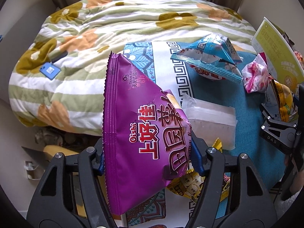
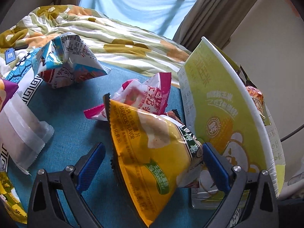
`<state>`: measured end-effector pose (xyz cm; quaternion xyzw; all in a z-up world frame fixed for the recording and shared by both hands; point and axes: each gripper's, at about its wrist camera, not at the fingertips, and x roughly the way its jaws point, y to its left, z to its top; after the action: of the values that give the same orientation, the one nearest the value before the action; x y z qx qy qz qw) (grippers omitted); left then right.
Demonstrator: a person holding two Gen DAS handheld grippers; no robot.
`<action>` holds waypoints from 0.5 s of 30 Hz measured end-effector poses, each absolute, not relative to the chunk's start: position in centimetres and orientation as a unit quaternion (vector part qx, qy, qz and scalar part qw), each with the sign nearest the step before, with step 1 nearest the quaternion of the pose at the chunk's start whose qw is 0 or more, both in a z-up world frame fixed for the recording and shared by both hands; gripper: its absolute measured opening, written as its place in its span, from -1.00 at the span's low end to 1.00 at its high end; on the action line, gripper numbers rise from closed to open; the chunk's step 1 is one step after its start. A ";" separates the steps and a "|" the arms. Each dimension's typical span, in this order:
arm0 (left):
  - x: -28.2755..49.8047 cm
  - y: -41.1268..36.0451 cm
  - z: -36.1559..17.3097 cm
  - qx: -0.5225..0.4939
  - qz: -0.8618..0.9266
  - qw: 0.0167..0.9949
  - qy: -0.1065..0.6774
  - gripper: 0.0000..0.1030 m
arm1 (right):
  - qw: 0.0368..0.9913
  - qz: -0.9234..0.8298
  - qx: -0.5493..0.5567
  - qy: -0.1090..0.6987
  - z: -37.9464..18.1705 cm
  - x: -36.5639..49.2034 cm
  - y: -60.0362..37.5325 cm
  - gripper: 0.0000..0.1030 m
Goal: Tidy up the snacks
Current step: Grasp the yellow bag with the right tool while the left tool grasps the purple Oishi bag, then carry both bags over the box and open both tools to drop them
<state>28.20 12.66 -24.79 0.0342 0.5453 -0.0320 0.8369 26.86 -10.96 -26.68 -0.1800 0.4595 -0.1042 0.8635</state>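
My left gripper [image 1: 149, 161] is shut on a purple Oishi snack bag [image 1: 140, 133] and holds it above the blue tablecloth [image 1: 245, 98]. My right gripper [image 2: 152, 161] has its jaws wide apart around a yellow barbecue chip bag [image 2: 150, 152]; the right pad touches the bag, the left pad stands clear of it. The right gripper also shows at the right edge of the left wrist view [image 1: 279, 125] with the yellow bag [image 1: 283, 98]. A blue-white snack bag [image 1: 209, 58] [image 2: 66, 60], a pink-white snack bag [image 1: 254, 76] [image 2: 144, 95] and a clear pouch [image 1: 210, 117] [image 2: 22, 129] lie on the cloth.
A tall green-and-white carton [image 2: 224, 114] [image 1: 277, 57] stands at the right with packets behind it. Yellow candy packets [image 1: 191, 184] lie under the purple bag. A bed with a floral quilt [image 1: 95, 47] lies beyond the table, a blue phone [image 1: 50, 70] on it.
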 end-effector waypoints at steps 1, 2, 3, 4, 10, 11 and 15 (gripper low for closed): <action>28.2 12.7 -24.6 0.036 -0.032 0.838 0.544 0.23 | 0.862 -0.105 -0.180 0.463 -26.9 26.9 -11.2 0.94; 28.1 12.7 -24.4 0.037 -0.031 0.838 0.543 0.23 | 0.862 -0.105 -0.183 0.462 -27.0 26.9 -11.2 0.94; 28.1 12.7 -24.3 0.037 -0.031 0.839 0.542 0.23 | 0.862 -0.104 -0.183 0.461 -27.0 27.0 -11.3 0.94; 28.0 12.7 -24.2 0.037 -0.031 0.839 0.542 0.23 | 0.862 -0.100 -0.182 0.462 -27.1 26.9 -11.3 0.94; 27.7 12.9 -23.8 0.037 -0.030 0.841 0.539 0.23 | 0.870 -0.093 -0.155 0.459 -26.7 26.3 -11.7 0.51; 27.6 13.0 -23.6 0.036 -0.031 0.842 0.538 0.23 | 0.870 -0.092 -0.152 0.460 -26.7 26.2 -11.8 0.45; 27.2 13.0 -22.8 0.037 -0.036 0.848 0.528 0.22 | 0.872 -0.089 -0.145 0.459 -26.3 25.6 -12.0 0.36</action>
<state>27.25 12.98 -22.77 0.0371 0.5278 -0.0364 0.8478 25.62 -11.96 -26.29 -0.1452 0.4589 -0.0886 0.8720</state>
